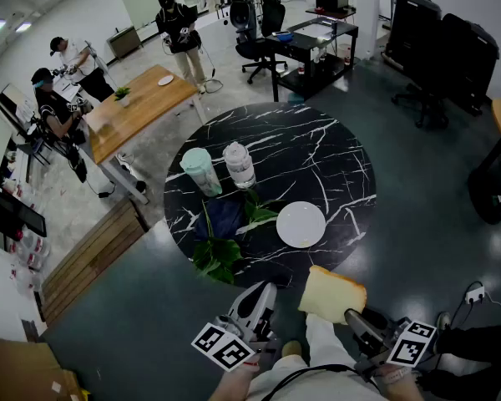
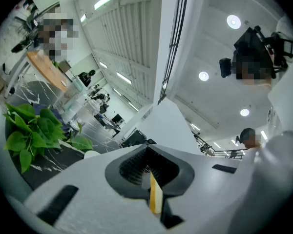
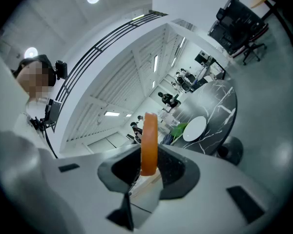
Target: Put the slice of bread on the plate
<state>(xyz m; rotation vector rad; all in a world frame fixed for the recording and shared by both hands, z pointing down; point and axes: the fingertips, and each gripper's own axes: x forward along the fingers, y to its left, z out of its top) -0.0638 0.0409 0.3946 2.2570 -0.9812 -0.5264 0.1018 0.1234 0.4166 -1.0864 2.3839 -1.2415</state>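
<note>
The slice of bread (image 1: pixel 331 293) is pale with a tan crust and hangs in the air just off the near edge of the black marble table (image 1: pixel 317 153). My right gripper (image 1: pixel 349 314) is shut on its lower corner. In the right gripper view the bread (image 3: pixel 149 141) stands edge-on between the jaws of the right gripper (image 3: pixel 146 172). The white plate (image 1: pixel 301 224) lies bare on the table's near right part, beyond the bread; the plate (image 3: pixel 194 129) also shows ahead of the jaws. My left gripper (image 1: pixel 259 301) is low beside the bread with its jaws together and nothing between them.
A leafy green plant (image 1: pixel 221 253) and a blue cloth (image 1: pixel 221 215) lie left of the plate. A pale green jar (image 1: pixel 200 170) and a white wrapped bottle (image 1: pixel 239 164) stand behind them. People work at a wooden table (image 1: pixel 138 107) far left; office chairs and a black desk (image 1: pixel 317 36) stand beyond.
</note>
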